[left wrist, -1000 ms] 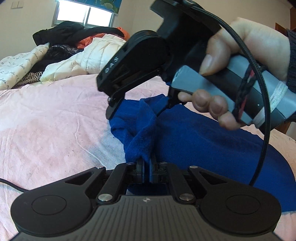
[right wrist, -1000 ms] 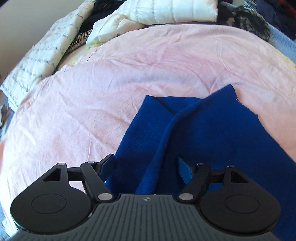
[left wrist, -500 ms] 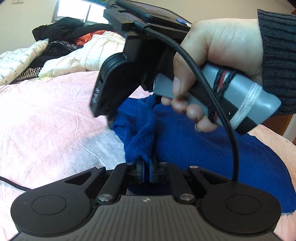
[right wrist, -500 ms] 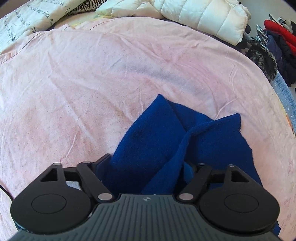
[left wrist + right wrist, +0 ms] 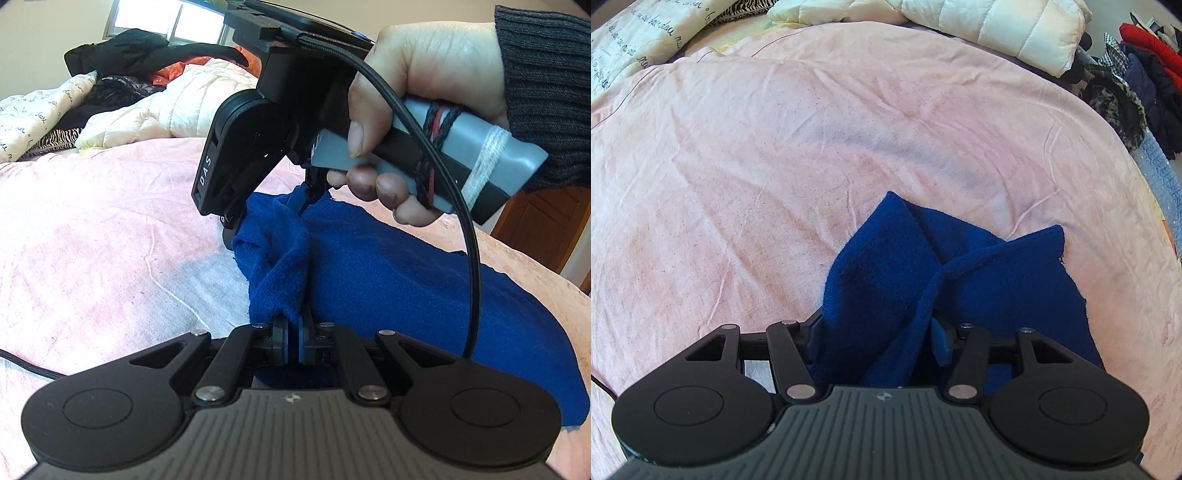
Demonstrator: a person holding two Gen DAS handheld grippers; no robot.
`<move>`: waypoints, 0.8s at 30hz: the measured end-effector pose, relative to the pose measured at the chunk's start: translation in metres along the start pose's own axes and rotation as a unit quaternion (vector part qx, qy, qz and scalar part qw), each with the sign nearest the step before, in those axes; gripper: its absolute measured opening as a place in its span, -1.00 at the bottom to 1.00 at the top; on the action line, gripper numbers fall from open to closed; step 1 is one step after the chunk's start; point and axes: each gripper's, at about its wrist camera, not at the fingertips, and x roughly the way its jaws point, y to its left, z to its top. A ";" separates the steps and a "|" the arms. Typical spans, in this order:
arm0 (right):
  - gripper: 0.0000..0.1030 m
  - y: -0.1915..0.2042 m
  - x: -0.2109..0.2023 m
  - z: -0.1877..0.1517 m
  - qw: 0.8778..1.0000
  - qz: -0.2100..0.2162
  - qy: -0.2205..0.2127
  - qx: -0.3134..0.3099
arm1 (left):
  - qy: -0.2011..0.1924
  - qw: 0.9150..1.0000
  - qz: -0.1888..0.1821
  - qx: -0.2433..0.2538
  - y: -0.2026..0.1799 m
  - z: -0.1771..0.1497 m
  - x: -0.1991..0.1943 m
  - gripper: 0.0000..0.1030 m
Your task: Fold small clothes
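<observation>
**Blue knit pinched on pink bed**

Blue knit garment spread on pink bedsheet. Left gripper clamped on bunched edge. Right gripper just closing, part open, fold between jaws. Beyond, white puffer jacket.

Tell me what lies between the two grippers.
In the left wrist view, a bunched ridge of the blue knitted garment spans from the left gripper to the right gripper; nothing else lies there.
</observation>
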 end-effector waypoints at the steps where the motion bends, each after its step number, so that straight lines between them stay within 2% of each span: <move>1: 0.14 -0.002 0.001 0.001 1.000 0.005 0.003 0.005 | 0.000 1.000 0.000 0.000 0.000 0.000 0.000 -0.91; 3: 0.17 -0.008 0.001 0.003 1.000 0.020 0.009 0.021 | 0.000 1.000 -0.001 0.000 0.001 0.000 0.001 -0.91; 5: 0.10 -0.014 0.000 0.005 0.999 0.033 0.007 0.038 | 0.000 1.000 -0.001 0.001 0.001 0.000 0.000 -0.91; 8: -0.15 -0.019 0.000 0.003 0.998 0.048 0.000 0.043 | 0.001 1.000 -0.001 0.001 0.001 0.000 0.001 -0.91; 10: -0.46 -0.021 -0.002 -0.001 0.998 0.052 -0.012 0.037 | 0.001 1.000 -0.001 0.002 0.001 0.000 0.001 -0.91; 13: -0.74 -0.030 -0.012 -0.007 0.996 0.074 -0.032 0.047 | 0.002 1.000 0.002 0.009 -0.001 0.001 0.000 -0.91; 17: -0.81 -0.051 -0.025 -0.022 0.991 0.091 -0.063 0.079 | 0.001 1.000 0.001 0.027 -0.008 0.003 -0.002 -0.91; 20: -0.81 -0.071 -0.034 -0.038 0.981 0.132 -0.091 0.110 | 0.005 1.000 -0.005 0.022 -0.012 0.008 -0.004 -0.91; 24: -0.81 -0.103 -0.042 -0.060 0.969 0.156 -0.114 0.153 | -0.009 0.999 -0.012 0.036 -0.030 0.012 -0.010 -0.91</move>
